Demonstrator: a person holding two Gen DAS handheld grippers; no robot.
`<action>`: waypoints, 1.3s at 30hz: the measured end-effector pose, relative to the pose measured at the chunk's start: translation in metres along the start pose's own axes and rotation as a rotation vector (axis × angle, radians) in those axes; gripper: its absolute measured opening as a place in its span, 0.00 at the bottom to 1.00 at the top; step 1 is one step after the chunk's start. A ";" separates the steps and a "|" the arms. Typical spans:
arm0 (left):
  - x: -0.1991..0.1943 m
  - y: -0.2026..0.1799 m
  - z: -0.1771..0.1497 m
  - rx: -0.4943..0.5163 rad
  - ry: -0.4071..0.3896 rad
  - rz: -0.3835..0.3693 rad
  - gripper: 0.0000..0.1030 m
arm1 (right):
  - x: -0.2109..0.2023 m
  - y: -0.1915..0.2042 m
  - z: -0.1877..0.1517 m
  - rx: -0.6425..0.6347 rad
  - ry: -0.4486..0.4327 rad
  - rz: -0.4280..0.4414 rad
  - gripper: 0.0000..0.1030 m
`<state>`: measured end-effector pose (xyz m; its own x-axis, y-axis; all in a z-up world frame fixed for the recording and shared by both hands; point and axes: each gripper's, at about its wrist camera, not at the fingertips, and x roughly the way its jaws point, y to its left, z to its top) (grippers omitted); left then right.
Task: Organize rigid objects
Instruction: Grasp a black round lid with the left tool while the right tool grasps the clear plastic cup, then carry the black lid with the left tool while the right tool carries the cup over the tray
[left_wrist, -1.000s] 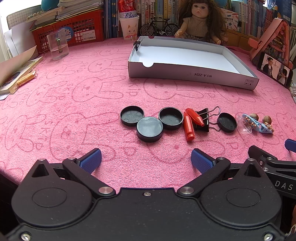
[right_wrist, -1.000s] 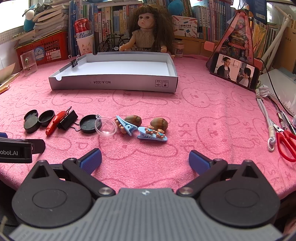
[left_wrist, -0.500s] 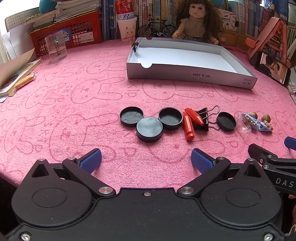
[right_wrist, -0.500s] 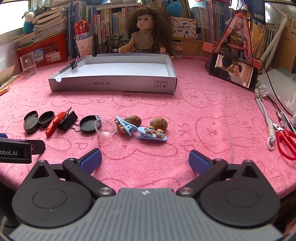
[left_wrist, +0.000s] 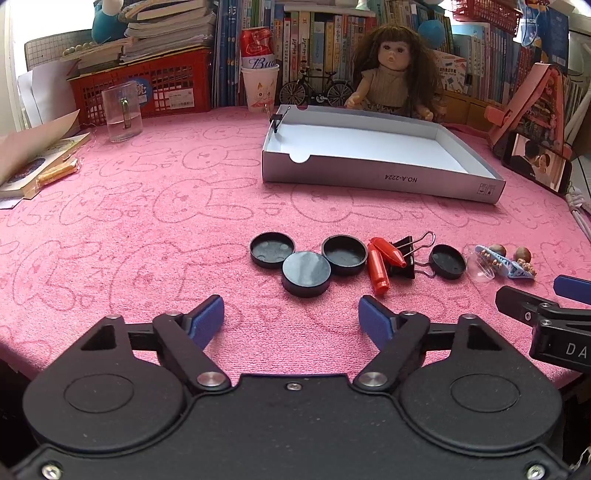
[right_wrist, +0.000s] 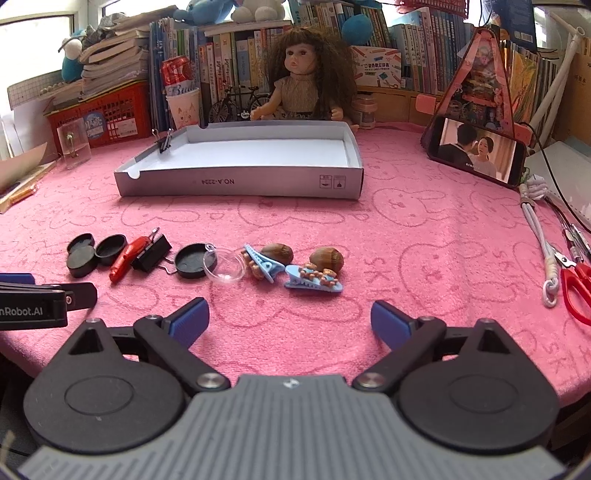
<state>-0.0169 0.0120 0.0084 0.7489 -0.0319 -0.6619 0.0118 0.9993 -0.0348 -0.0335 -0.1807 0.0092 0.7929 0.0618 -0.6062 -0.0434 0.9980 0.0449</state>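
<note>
On the pink bunny-print cloth (left_wrist: 147, 221) ahead of me, the small things lie in a loose row running left to right. My left gripper (left_wrist: 291, 317) hangs low over the near edge with its blue pads spread wide and nothing between them — just beyond it sit three black caps (left_wrist: 306, 272), the front one touching the two behind. Right of those come a red clip (left_wrist: 380, 264) and a black binder clip (left_wrist: 404, 254) pressed together, then a fourth black cap (left_wrist: 447, 261).

My right gripper (right_wrist: 290, 319) is likewise spread wide and holds nothing. In its view, a clear round lid (right_wrist: 227, 270) overlaps that fourth cap's right edge, followed by two blue hair clips (right_wrist: 313, 282) with a brown nut (right_wrist: 327, 258) behind each — the first clip leans against its nut.

Farther back stands the white cardboard tray (right_wrist: 240, 182), its floor bare, with another binder clip (right_wrist: 164, 142) gripping its left wall. Behind the tray sits a doll (right_wrist: 303, 79); a phone (right_wrist: 478, 153) stands propped at the right, and red scissors (right_wrist: 576, 291) lie at the far right edge.
</note>
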 end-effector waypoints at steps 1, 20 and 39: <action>-0.002 0.000 0.001 0.001 -0.010 -0.009 0.64 | -0.002 0.001 0.001 -0.009 -0.013 0.016 0.89; 0.009 0.008 0.009 -0.031 -0.023 -0.070 0.32 | 0.018 0.017 0.017 -0.020 0.021 0.178 0.39; 0.016 0.007 0.006 -0.031 -0.048 -0.079 0.29 | 0.033 0.010 0.021 0.050 -0.007 0.189 0.49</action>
<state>-0.0008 0.0190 0.0018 0.7775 -0.1090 -0.6194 0.0522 0.9926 -0.1092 0.0046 -0.1685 0.0062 0.7776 0.2475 -0.5780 -0.1619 0.9671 0.1963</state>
